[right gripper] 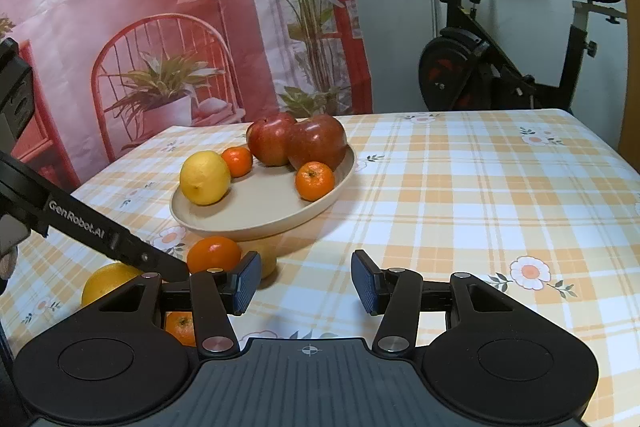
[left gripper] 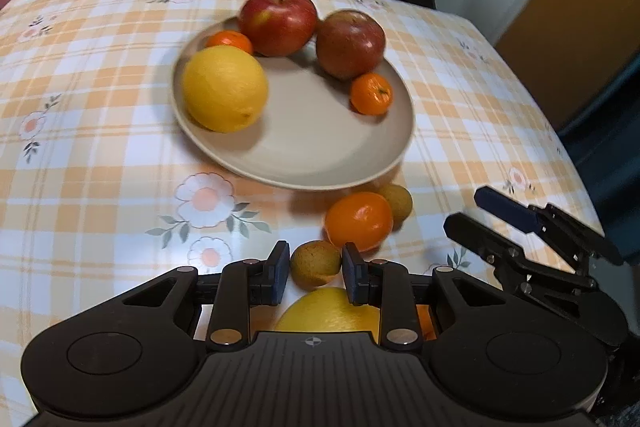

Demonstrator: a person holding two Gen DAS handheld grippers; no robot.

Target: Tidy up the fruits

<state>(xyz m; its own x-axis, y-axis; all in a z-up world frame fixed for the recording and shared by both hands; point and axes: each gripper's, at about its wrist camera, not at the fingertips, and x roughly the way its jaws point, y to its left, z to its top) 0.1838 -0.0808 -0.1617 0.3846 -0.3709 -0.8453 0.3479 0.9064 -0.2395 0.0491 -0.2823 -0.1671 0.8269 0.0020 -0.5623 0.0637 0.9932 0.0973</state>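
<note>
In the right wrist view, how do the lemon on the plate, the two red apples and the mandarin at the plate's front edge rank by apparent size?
1. The two red apples: they look alike, so I do not rank them.
2. The lemon on the plate, slightly smaller, though nearer the camera.
3. The front mandarin, clearly smallest.

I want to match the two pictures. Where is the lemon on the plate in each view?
Left wrist view: the lemon lies on the left part of the plate, above centre.
Right wrist view: the lemon sits at the plate's left edge, left of centre.
Shared landmark: the two red apples behind it.
</note>
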